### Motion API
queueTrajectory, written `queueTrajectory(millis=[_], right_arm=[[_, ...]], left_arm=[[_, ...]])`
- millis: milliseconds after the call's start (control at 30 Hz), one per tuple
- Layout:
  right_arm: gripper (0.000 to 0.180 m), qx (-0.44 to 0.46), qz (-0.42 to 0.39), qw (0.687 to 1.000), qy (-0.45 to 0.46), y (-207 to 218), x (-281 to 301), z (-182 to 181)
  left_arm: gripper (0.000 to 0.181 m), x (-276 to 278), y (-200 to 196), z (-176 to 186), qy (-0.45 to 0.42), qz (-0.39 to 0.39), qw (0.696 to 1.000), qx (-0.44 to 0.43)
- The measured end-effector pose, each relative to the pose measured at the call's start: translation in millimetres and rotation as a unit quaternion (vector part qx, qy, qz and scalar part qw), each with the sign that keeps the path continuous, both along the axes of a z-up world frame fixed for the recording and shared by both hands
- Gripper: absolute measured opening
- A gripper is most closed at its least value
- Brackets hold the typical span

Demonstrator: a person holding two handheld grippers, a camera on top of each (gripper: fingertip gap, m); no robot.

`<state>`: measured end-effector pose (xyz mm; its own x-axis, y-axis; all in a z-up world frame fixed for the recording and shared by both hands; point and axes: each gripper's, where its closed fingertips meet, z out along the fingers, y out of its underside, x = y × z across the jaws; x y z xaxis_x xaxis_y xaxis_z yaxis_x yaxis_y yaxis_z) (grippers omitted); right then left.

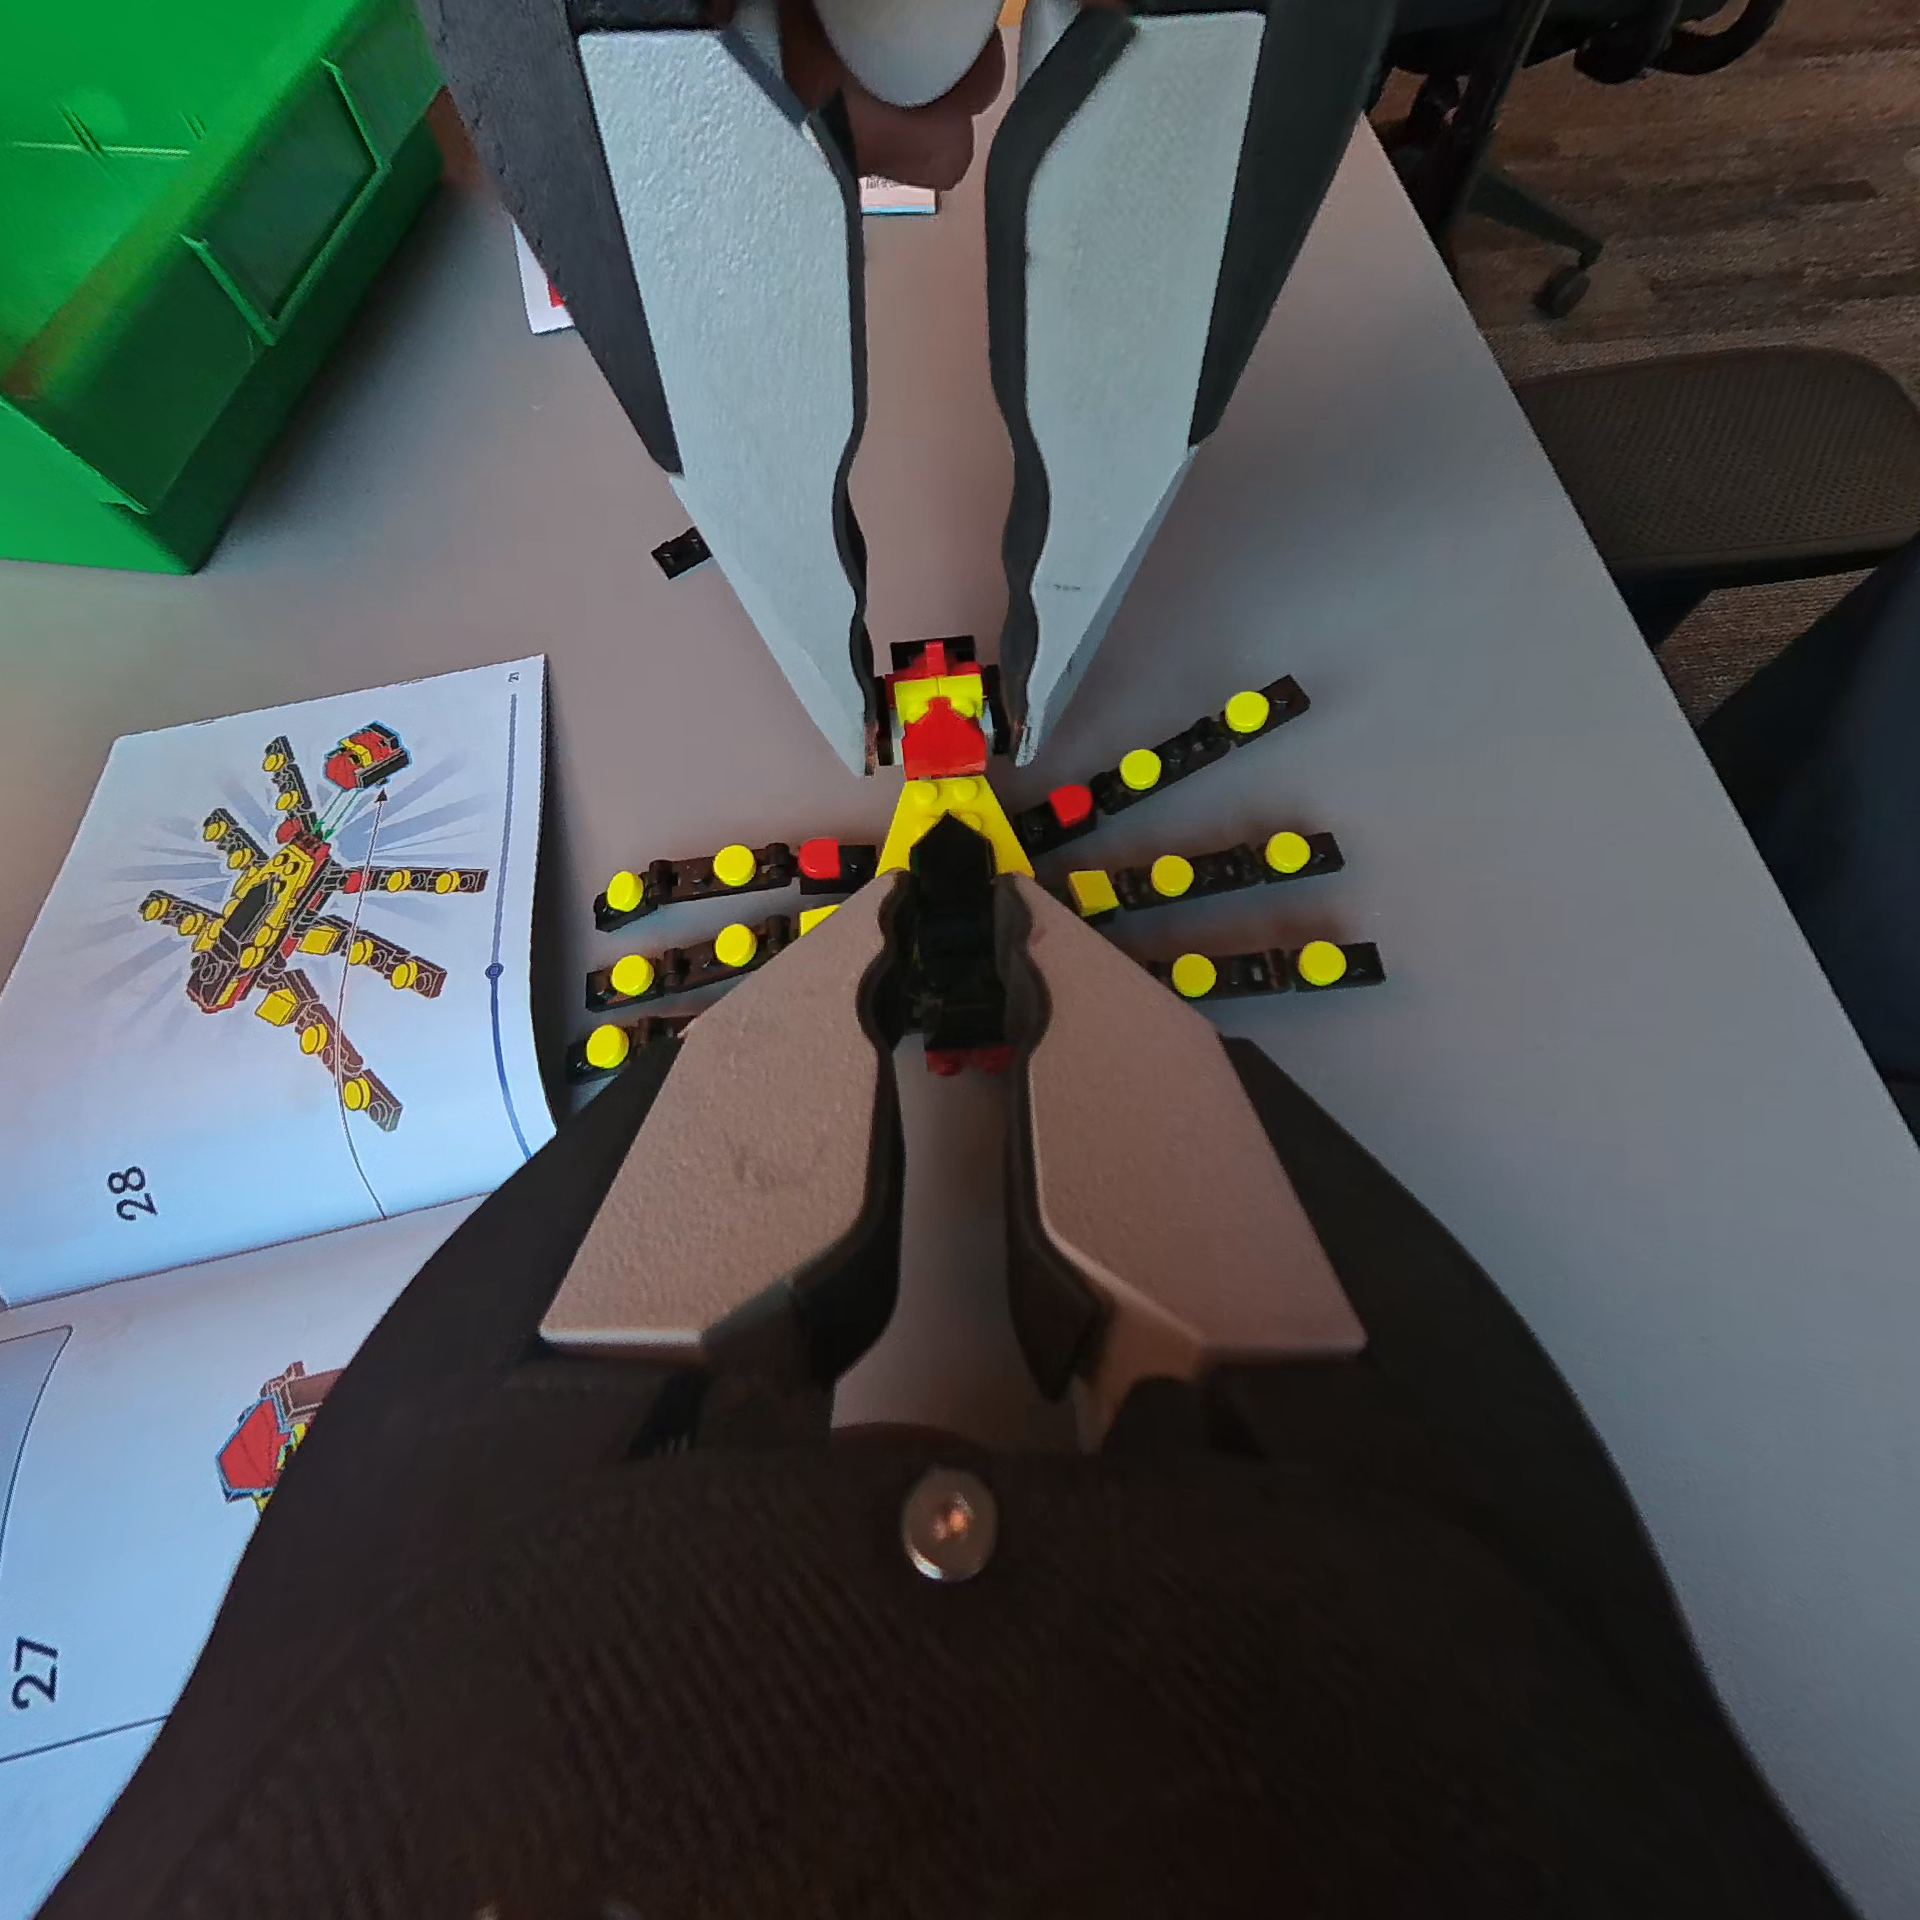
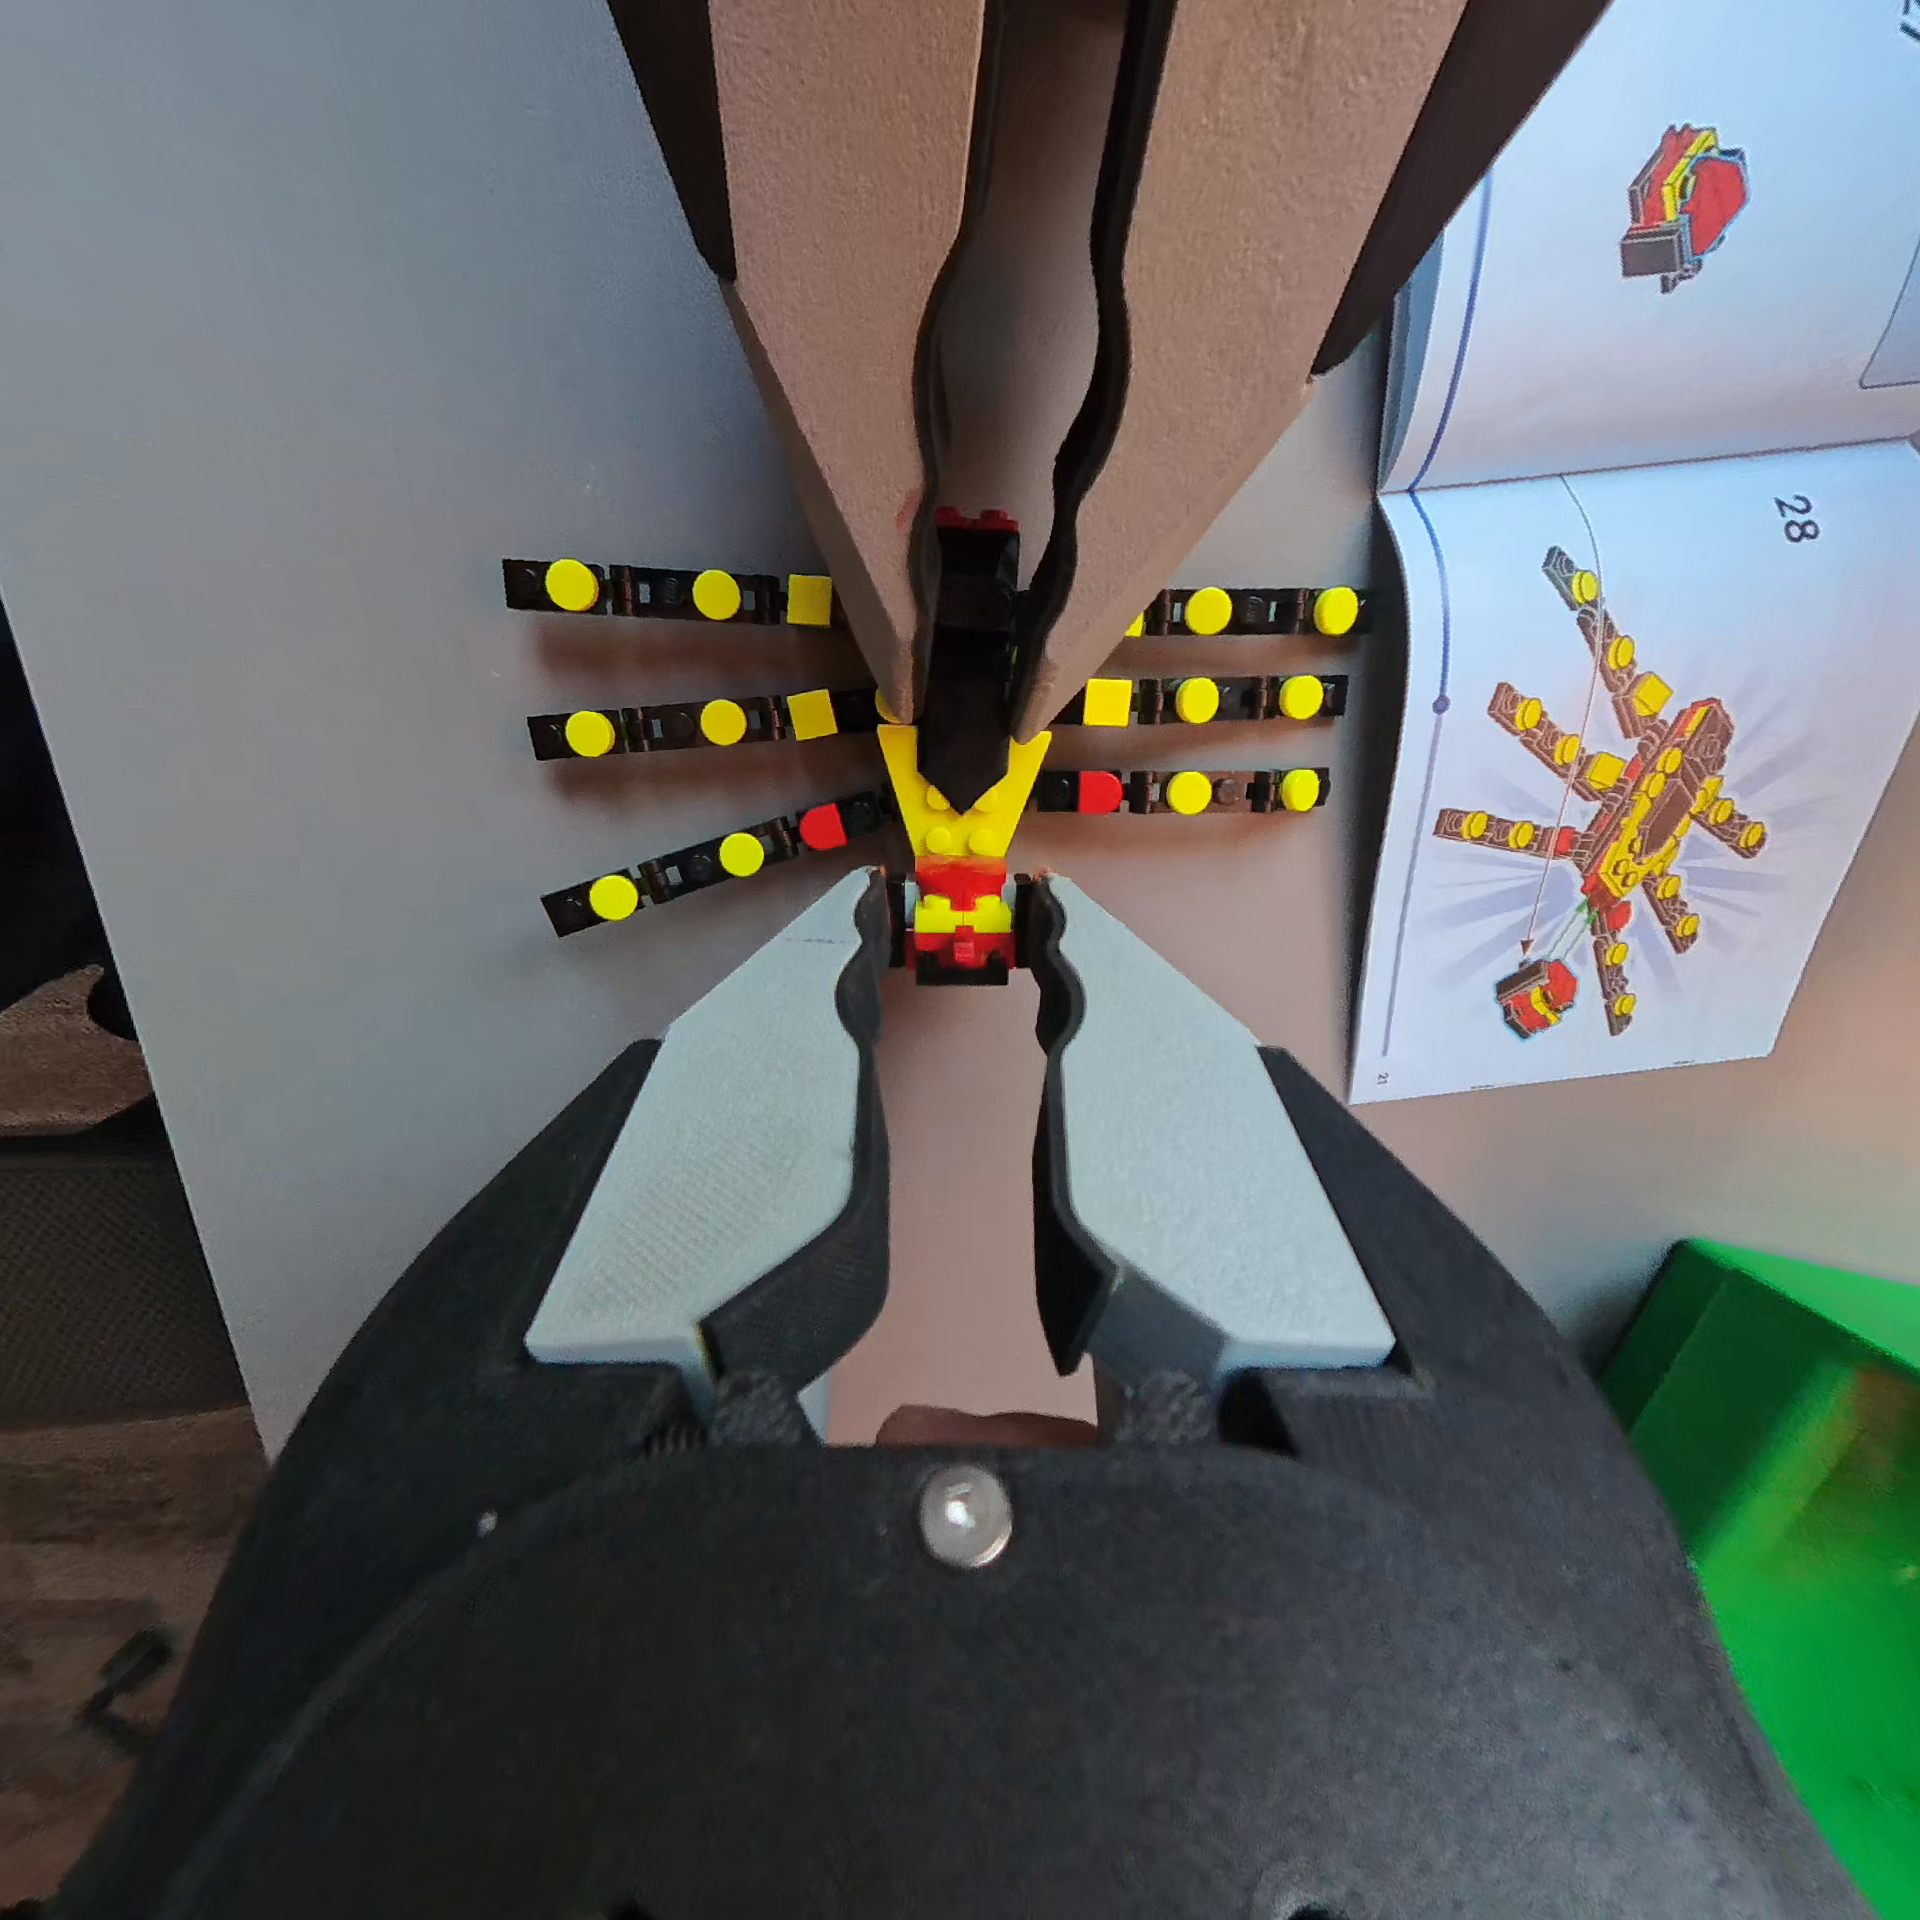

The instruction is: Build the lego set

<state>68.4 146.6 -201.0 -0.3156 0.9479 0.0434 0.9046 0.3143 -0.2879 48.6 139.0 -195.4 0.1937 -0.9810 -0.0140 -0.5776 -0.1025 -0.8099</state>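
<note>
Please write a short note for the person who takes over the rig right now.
Left gripper: shut on the spider body, holding it on the table.
Right gripper: shut on the head, held at the body's yellow front end.
Done: body with legs spread out.
Left: press the head on, as the booklet shows. Whether it is seated yet, I cannot tell.

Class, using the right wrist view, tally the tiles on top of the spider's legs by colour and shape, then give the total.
Round yellow tiles: 12
Square yellow tiles: 4, one mostly hidden
Red tiles: 2
Total: 18
</note>
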Motion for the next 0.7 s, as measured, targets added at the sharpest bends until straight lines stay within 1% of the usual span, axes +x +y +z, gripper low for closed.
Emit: queueTrajectory(millis=[33, 233, 300, 333, 367, 433, 533, 600, 667, 700], right_arm=[[0.024, -0.002, -0.002, 1.0, -0.002, 0.0, -0.4, -0.1], [0.025, 0.007, 0.003, 1.0, -0.006, 0.2, -1.2, -0.6], [0.024, 0.019, -0.006, 0.999, -0.034, 6.7, 13.5, -12.2], [0.027, 0.02, -0.004, 0.999, -0.031, 6.0, 14.4, -17.1], [0.023, 0.015, -0.006, 1.0, -0.007, 2.8, 6.5, -14.2], [0.024, 0.028, -0.012, 1.0, -0.005, 5.7, 4.9, -12.7], [0.024, 0.001, -0.014, 1.0, 0.016, 2.6, 8.3, -13.0], [0.024, -0.005, -0.014, 0.998, 0.059, 2.8, 6.9, -9.4], [0.024, -0.028, -0.019, 0.992, 0.12, 0.5, 3.4, -4.5], [0.024, -0.038, -0.028, 0.99, 0.136, 1.3, 5.1, -6.2]], left_arm=[[0.013, 0.0, -0.1, 0.0, 0.0, 0.0, 1.0, 0.0], [0.013, -0.1, -0.1, 0.1, 0.001, 0.0, 1.0, 0.002], [0.013, 0.0, -0.3, 0.1, 0.001, 0.0, 1.0, 0.003], [0.013, -0.1, -0.3, 0.0, 0.001, 0.0, 1.0, 0.002], [0.013, -0.1, -0.4, -0.1, 0.0, -0.001, 1.0, 0.0], [0.013, -0.5, 0.0, 0.1, -0.001, 0.0, 1.0, -0.004], [0.013, -0.4, 0.0, 0.1, -0.001, 0.001, 1.0, -0.001], [0.013, -0.3, 0.1, 0.1, -0.001, 0.001, 1.0, -0.002], [0.013, -0.3, 0.1, 0.1, -0.001, 0.001, 1.0, -0.005], [0.013, -0.3, 0.1, 0.1, -0.001, 0.001, 1.0, -0.005]])
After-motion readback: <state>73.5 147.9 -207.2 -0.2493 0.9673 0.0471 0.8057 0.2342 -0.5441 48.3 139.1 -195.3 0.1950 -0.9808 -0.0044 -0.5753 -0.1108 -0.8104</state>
